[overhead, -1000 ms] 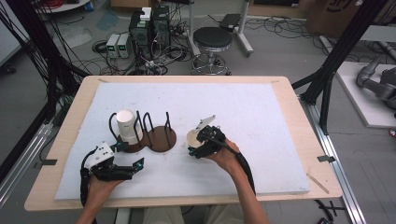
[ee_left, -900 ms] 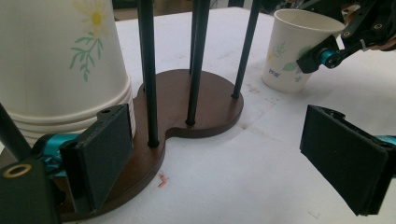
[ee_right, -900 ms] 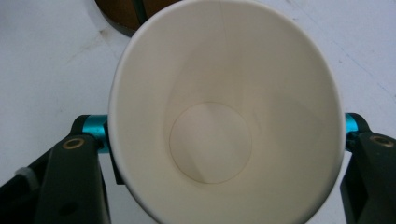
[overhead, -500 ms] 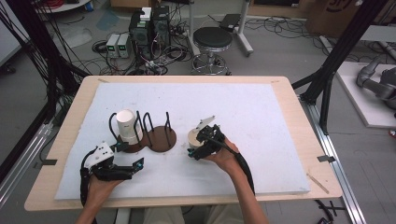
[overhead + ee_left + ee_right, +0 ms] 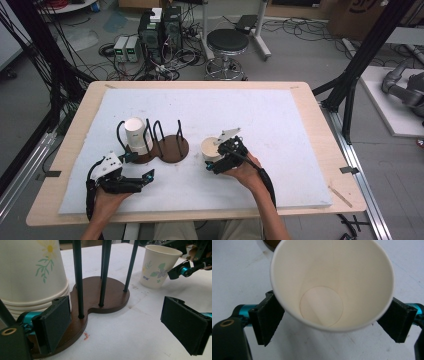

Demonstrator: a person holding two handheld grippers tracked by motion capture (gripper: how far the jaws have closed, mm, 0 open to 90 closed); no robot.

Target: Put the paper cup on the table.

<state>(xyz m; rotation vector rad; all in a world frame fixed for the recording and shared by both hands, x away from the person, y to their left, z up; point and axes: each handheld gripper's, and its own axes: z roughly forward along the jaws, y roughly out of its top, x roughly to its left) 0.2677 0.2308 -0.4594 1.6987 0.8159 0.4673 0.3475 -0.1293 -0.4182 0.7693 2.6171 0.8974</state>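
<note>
An upright paper cup with a flower print stands on the white mat, right of a dark wooden holder with black rods. My right gripper straddles the cup. Its jaws have just been opening, and both pads stand clear of the wall. A stack of upside-down cups sits in the holder's left bay. My left gripper hovers open and empty by the holder's near edge.
The white mat covers most of the wooden table. A stool, boxes and cables lie on the floor beyond the far edge. Black frame legs stand at the table's sides.
In the high view both hands and the cup stay where they were; no shift is visible.
</note>
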